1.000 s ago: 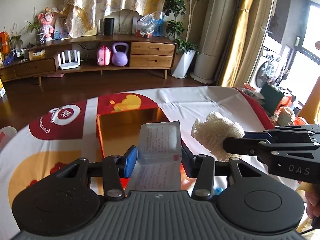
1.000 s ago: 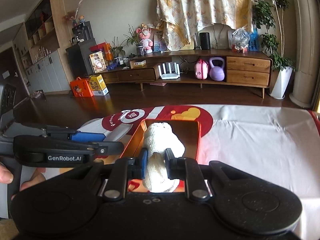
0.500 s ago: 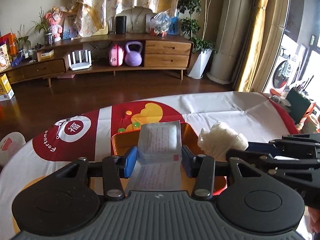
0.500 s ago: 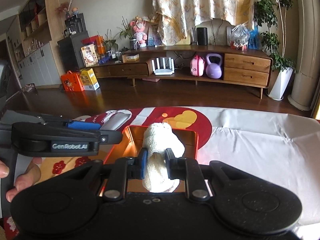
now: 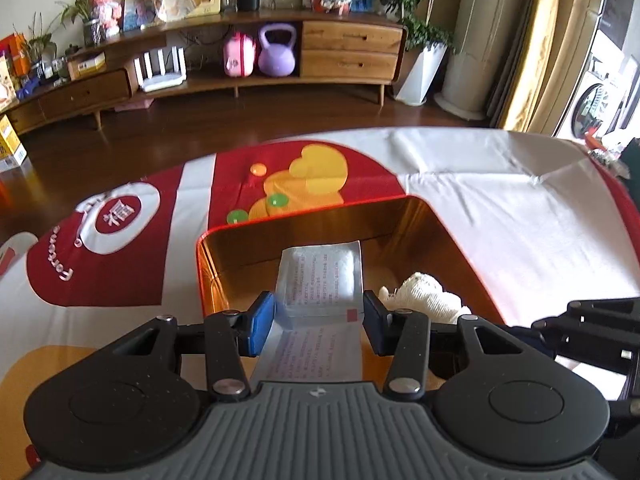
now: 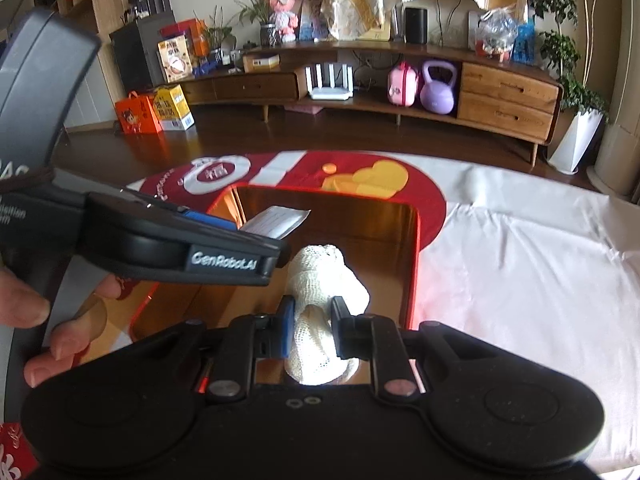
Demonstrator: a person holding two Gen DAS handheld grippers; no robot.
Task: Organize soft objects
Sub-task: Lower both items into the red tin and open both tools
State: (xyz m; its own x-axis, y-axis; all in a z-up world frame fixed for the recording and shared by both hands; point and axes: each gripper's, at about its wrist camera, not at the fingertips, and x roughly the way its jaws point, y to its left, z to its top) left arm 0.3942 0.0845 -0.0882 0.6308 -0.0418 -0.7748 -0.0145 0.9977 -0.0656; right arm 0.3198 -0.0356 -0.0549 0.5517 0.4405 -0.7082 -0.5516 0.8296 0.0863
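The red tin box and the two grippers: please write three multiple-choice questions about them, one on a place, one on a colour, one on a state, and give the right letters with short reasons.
1. Where does the red tin box stand?
A. on the wooden floor
B. on the printed tablecloth
C. on the sideboard shelf

2. What colour is the inside of the box?
A. golden
B. green
C. black

3. What is the state of the right gripper?
A. open and empty
B. shut on a silver packet
C. shut on the white knitted cloth

Answers:
1 B, the tablecloth shows on every side of the box.
2 A, its inner walls shine golden in both views.
3 C, its fingers press the white knitted cloth over the box, while the silver packet sits in the left gripper.
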